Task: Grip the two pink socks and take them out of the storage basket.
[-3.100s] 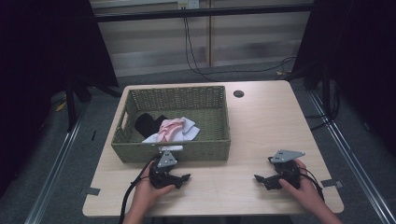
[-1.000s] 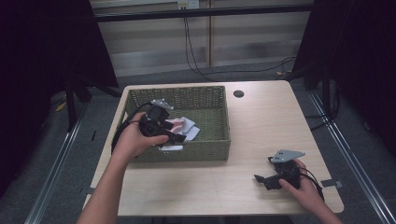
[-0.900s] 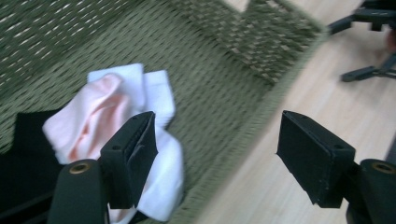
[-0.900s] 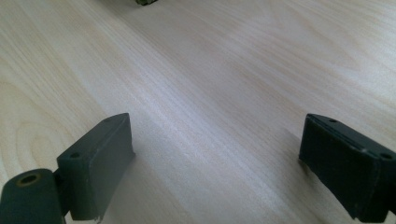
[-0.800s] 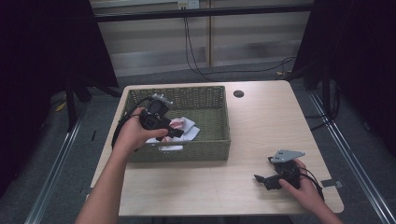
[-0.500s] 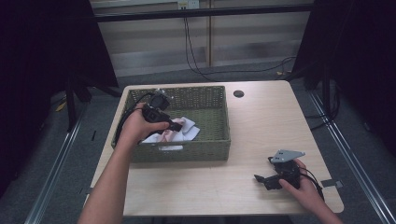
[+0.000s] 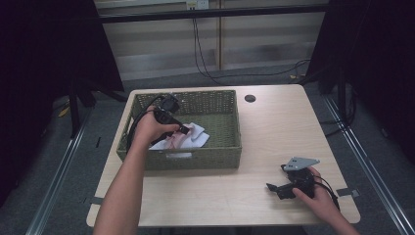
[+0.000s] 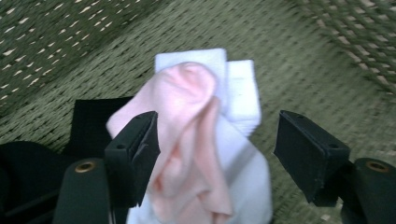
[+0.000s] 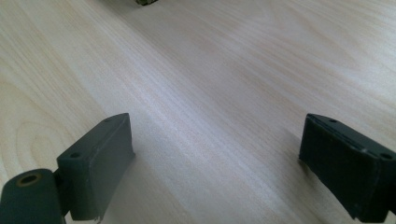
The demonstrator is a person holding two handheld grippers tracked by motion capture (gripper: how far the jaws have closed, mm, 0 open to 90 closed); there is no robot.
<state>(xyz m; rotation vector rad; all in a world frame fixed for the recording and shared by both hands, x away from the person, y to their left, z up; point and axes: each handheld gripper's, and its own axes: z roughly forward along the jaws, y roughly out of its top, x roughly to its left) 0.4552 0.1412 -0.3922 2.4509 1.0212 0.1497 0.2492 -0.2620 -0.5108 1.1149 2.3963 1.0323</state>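
Note:
My left gripper (image 7: 182, 130) reaches down into the green woven basket (image 7: 195, 159), over a small pile of socks. In the left gripper view its jaws (image 8: 219, 140) straddle a pink sock (image 8: 187, 121) lying on a white sock (image 8: 243, 102). The jaws have just been closing with the pink sock between them; the left pad brushes it, while the right pad stands clear. My right gripper (image 7: 276, 188) rests open on the table at the front right, with bare wood between its jaws (image 9: 215, 144).
A black cloth (image 8: 93, 121) lies in the basket beside the socks. The basket's woven walls (image 8: 355, 28) rise close around the left gripper. The light wooden table (image 7: 274, 132) has a round cable hole (image 7: 250, 98) behind the basket's right corner.
My left hand left the table's front edge, went into the basket and sank toward the socks. The right hand has stayed put.

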